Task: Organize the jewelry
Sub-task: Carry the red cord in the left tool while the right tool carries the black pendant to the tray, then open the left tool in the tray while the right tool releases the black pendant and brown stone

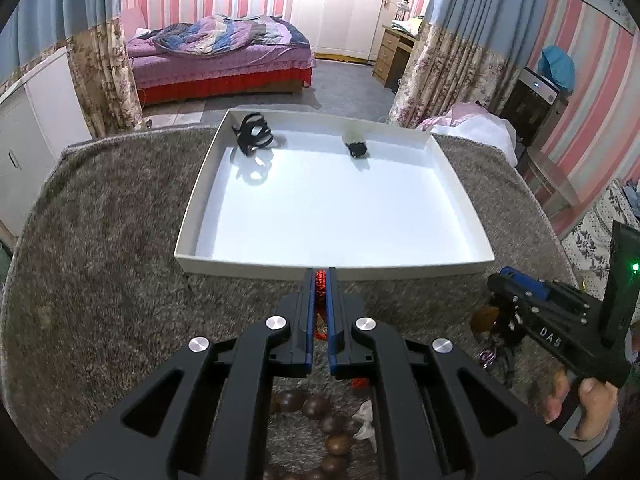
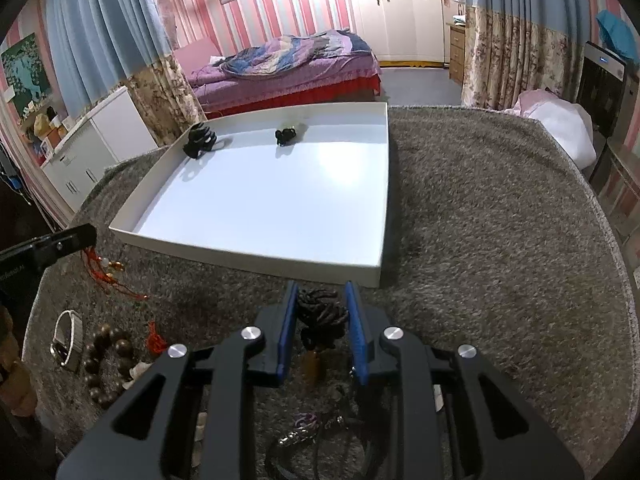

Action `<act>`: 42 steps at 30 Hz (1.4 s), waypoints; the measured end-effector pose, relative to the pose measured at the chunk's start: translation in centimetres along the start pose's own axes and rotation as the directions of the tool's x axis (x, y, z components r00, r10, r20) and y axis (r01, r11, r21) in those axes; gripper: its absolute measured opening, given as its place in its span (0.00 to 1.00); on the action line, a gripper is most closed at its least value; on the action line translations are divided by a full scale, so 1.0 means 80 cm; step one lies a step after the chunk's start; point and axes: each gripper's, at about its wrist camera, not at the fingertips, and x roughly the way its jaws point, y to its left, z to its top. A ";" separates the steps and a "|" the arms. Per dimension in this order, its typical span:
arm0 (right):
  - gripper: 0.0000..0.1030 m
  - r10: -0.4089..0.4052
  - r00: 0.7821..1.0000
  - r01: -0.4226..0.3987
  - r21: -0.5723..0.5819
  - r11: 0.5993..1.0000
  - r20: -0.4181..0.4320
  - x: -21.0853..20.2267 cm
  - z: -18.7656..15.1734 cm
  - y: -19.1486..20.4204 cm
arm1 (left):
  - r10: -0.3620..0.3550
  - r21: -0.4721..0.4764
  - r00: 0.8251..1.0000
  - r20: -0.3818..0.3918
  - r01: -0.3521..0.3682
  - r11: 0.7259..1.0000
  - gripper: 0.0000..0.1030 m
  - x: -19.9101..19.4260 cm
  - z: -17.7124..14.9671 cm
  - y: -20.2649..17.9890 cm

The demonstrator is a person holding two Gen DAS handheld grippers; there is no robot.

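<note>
Pinching a red knotted cord between nearly closed blue-padded fingers, the left gripper sits just short of the near wall of the white tray, which rests on the grey shaggy cover of the bench. Inside the tray, a black claw hair clip lies near the far left corner and a small dark ornament near the far wall. The right gripper has its fingers spread around a dark braided cord bundle; whether the pads press it I cannot tell. On the bench to its left lie a brown wooden bead bracelet, a silver wristwatch and a red tassel charm
</note>
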 end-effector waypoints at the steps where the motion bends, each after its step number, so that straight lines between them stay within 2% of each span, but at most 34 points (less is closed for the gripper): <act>1: 0.24 0.002 1.000 -0.002 0.001 1.000 0.004 -0.001 0.003 0.000 | -0.001 0.002 1.000 0.003 0.001 1.000 0.02 -0.002 0.004 -0.002; 7: 0.24 0.032 0.999 -0.032 0.008 0.999 0.028 -0.015 0.027 0.002 | -0.021 -0.006 1.000 0.004 0.021 1.000 0.02 -0.009 0.027 -0.010; 14: 0.24 0.004 0.998 -0.002 -0.029 1.000 0.062 -0.007 0.095 0.013 | -0.015 0.001 1.000 -0.021 0.015 1.000 0.02 0.014 0.074 -0.018; 21: 0.24 -0.051 0.997 0.053 -0.036 0.998 0.055 0.055 0.162 0.014 | 0.049 0.021 0.998 -0.038 -0.048 0.999 0.02 0.088 0.132 -0.023; 26: 0.24 -0.064 0.998 0.064 -0.024 0.998 0.023 0.113 0.198 0.008 | 0.068 0.034 0.995 -0.073 -0.066 0.997 0.02 0.147 0.166 -0.013; 33: 0.24 -0.084 0.996 0.084 -0.019 0.996 -0.014 0.176 0.221 -0.005 | 0.092 0.052 0.985 -0.146 -0.085 0.995 0.02 0.228 0.196 -0.013; 42: 0.24 -0.157 0.985 0.154 -0.044 0.987 -0.069 0.218 0.233 -0.019 | 0.142 0.084 0.972 -0.185 -0.129 0.988 0.02 0.292 0.209 -0.005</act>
